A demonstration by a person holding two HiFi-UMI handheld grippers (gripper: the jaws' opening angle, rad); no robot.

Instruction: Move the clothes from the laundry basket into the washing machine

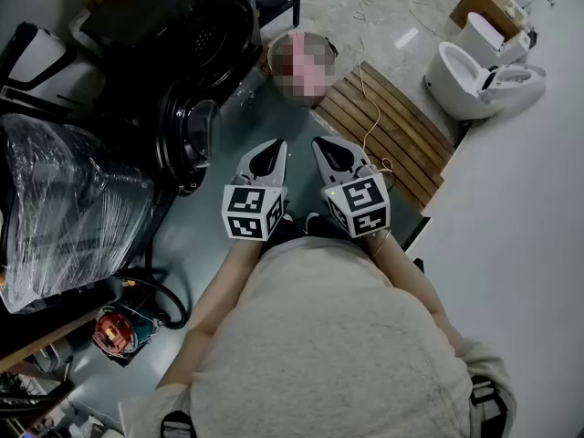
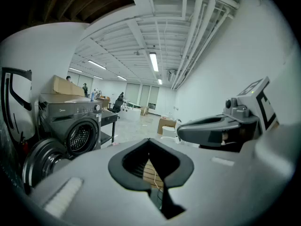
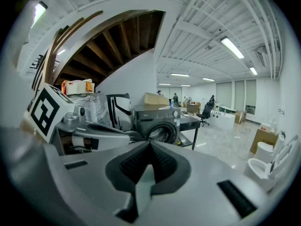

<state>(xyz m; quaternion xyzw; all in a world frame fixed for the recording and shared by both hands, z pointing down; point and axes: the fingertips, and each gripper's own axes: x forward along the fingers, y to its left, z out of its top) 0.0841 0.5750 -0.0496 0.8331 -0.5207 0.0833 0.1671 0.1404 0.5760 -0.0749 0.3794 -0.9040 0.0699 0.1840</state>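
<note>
Both grippers are held side by side in front of the person, each with jaws shut and nothing between them. In the head view the left gripper (image 1: 272,146) and right gripper (image 1: 325,144) point toward a round basket (image 1: 328,46) on the floor, its contents hidden by a mosaic patch. The dark washing machine (image 1: 196,35) stands at upper left with its round door (image 1: 187,140) swung open. The left gripper view shows its own shut tips (image 2: 149,142), the washing machine (image 2: 77,126) and the right gripper (image 2: 211,128). The right gripper view shows the machine (image 3: 157,121) beyond its tips (image 3: 150,145).
A wooden slatted mat (image 1: 383,126) with a thin cable across it lies right of the basket. A white toilet (image 1: 474,80) sits at upper right by a white wall. A plastic-wrapped bundle (image 1: 64,208) and a red tool (image 1: 114,331) with a black hose are at left.
</note>
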